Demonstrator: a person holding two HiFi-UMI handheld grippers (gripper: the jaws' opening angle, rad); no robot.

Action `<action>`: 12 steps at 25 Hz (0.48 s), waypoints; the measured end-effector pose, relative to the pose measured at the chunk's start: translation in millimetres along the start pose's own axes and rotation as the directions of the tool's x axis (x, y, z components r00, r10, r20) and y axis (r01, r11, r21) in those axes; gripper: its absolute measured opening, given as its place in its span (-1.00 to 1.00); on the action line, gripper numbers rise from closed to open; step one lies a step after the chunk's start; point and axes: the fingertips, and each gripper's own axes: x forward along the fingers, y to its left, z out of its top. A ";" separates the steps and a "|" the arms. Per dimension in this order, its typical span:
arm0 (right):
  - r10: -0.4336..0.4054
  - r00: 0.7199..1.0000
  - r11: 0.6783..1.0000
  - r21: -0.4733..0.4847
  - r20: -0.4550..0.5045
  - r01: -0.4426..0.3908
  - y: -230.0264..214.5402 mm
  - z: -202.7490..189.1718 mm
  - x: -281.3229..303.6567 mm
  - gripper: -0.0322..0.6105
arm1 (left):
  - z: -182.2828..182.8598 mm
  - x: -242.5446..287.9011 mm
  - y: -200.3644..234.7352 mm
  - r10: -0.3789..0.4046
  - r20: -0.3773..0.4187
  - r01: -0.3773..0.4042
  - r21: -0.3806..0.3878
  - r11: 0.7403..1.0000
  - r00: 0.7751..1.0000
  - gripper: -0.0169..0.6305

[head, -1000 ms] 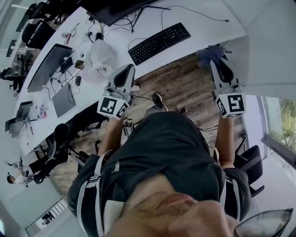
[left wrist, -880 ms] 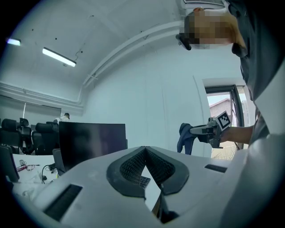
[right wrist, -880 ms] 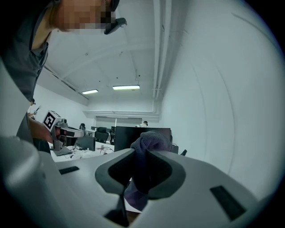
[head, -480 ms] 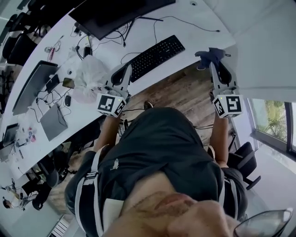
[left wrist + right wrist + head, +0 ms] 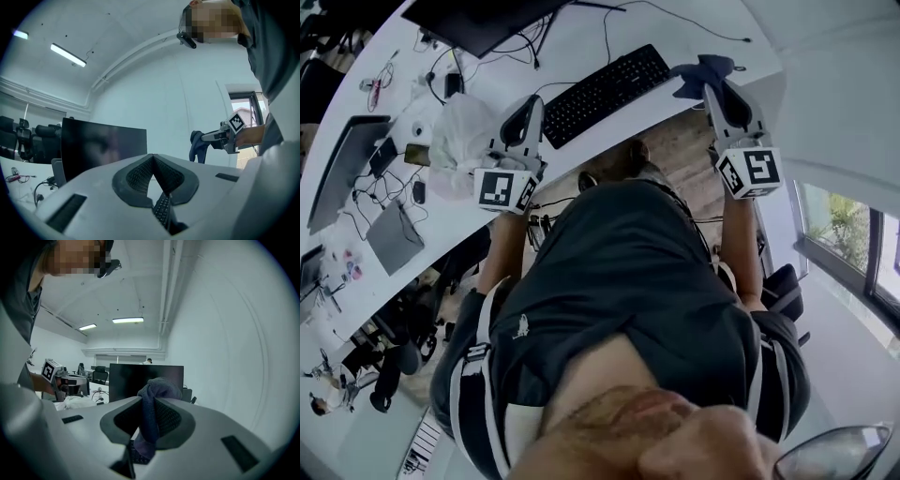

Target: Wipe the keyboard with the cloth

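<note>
Keyboard [image 5: 600,94] lies at the bench [image 5: 694,28] edge, untouched. The right claw [image 5: 149,401] pinches the bunched cloth [image 5: 159,390] just beside the keyboard's right end, seemingly ready to wipe. The left claw [image 5: 152,159] is pressed together, empty.

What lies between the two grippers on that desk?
A black keyboard lies between them: the left gripper is near its left end, and the right gripper, clamping the cloth, is near its right end. The head view shows this.
</note>
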 end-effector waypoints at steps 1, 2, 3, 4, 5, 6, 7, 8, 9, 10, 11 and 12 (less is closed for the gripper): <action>0.020 1.000 1.000 0.005 -0.008 -0.020 -6.2 -5.3 10.4 -0.70 | -1.7 5.2 1.1 0.015 -0.012 -0.015 -0.005 1.000 1.000 -0.93; 0.044 0.999 0.999 0.009 -0.018 -0.044 -12.5 -11.7 21.4 -0.70 | -1.9 10.2 1.7 0.034 -0.024 -0.034 -0.003 0.999 0.999 -0.93; 0.069 0.997 0.998 0.014 -0.030 -0.069 -19.4 -19.4 33.6 -0.70 | -1.5 15.4 2.4 0.057 -0.036 -0.057 0.001 0.998 0.998 -0.93; 0.095 0.994 0.995 0.020 -0.045 -0.095 -26.7 -28.3 46.8 -0.70 | -1.0 20.9 3.3 0.084 -0.049 -0.084 0.004 0.996 0.995 -0.93; 0.121 0.991 0.992 0.025 -0.062 -0.120 -34.2 -38.4 60.4 -0.70 | -0.9 26.6 4.2 0.113 -0.063 -0.113 0.003 0.994 0.992 -0.93; 0.146 0.986 0.989 0.026 -0.078 -0.145 -41.5 -49.5 73.9 -0.70 | -1.7 32.5 5.1 0.141 -0.078 -0.141 0.000 0.990 0.987 -0.93; 0.168 0.981 0.986 0.024 -0.093 -0.167 -48.9 -61.4 87.5 -0.70 | -4.0 38.8 5.6 0.165 -0.092 -0.166 -0.005 0.986 0.982 -0.93; 0.187 0.976 0.982 0.022 -0.108 -0.186 -56.2 -74.1 100.7 -0.70 | -7.7 45.1 5.4 0.184 -0.107 -0.187 -0.016 0.982 0.977 -0.93; 0.205 0.971 0.979 0.029 -0.122 -0.203 -63.3 -87.6 112.9 -0.70 | -12.0 50.2 3.7 0.199 -0.121 -0.205 -0.033 0.978 0.972 -0.93; 0.223 0.965 0.975 0.051 -0.136 -0.218 -69.9 -101.4 123.4 -0.70 | -16.0 53.2 0.4 0.213 -0.133 -0.222 -0.056 0.973 0.968 -0.93; 0.242 0.959 0.969 0.087 -0.149 -0.231 -76.1 -115.0 132.3 -0.70 | -19.0 53.7 -3.7 0.229 -0.143 -0.242 -0.076 0.967 0.963 -0.93; 0.259 0.952 0.962 0.127 -0.163 -0.240 -82.0 -128.3 140.1 -0.70 | -21.0 52.5 -7.6 0.251 -0.151 -0.266 -0.086 0.960 0.956 -0.93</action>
